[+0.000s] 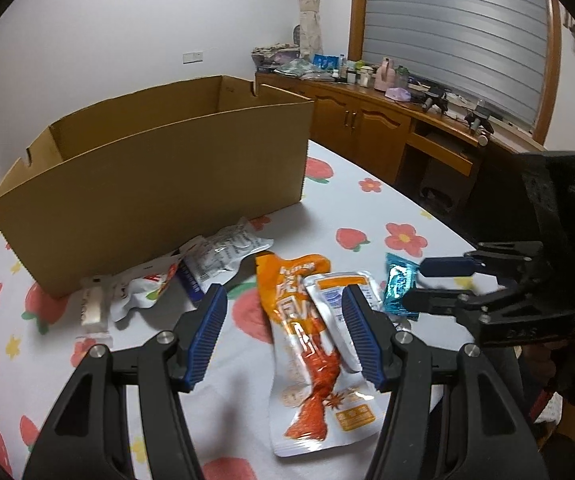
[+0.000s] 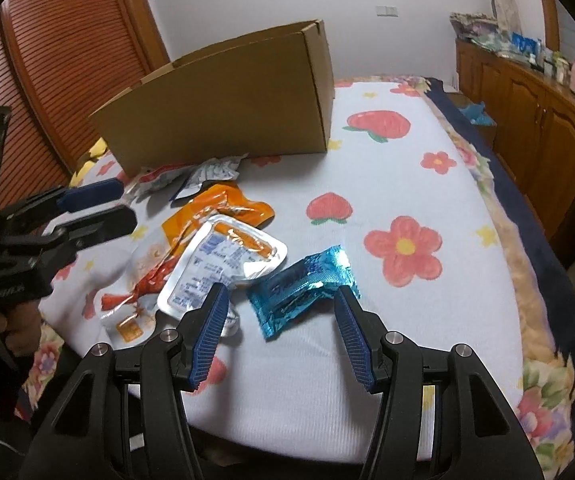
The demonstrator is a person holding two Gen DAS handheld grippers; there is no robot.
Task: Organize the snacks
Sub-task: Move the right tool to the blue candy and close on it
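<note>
One box (image 1: 159, 176) on the bedspread (image 2: 387, 320); before it one orange pouch (image 1: 311, 344), one silver (image 2: 223, 264), one blue (image 2: 303, 288), several white (image 1: 223, 256); left gripper (image 1: 283, 336) and right gripper (image 2: 279, 336) part-open, empty.

— How many snack packets do you count on the cloth?

— I count six: one orange shrimp pouch (image 1: 311, 344), one silver-and-white pouch (image 2: 223, 268) on top of it, one blue foil packet (image 2: 303, 292), and three whitish packets near the box.

— And boxes?

— One cardboard box (image 1: 159, 176). Also two grippers.
</note>
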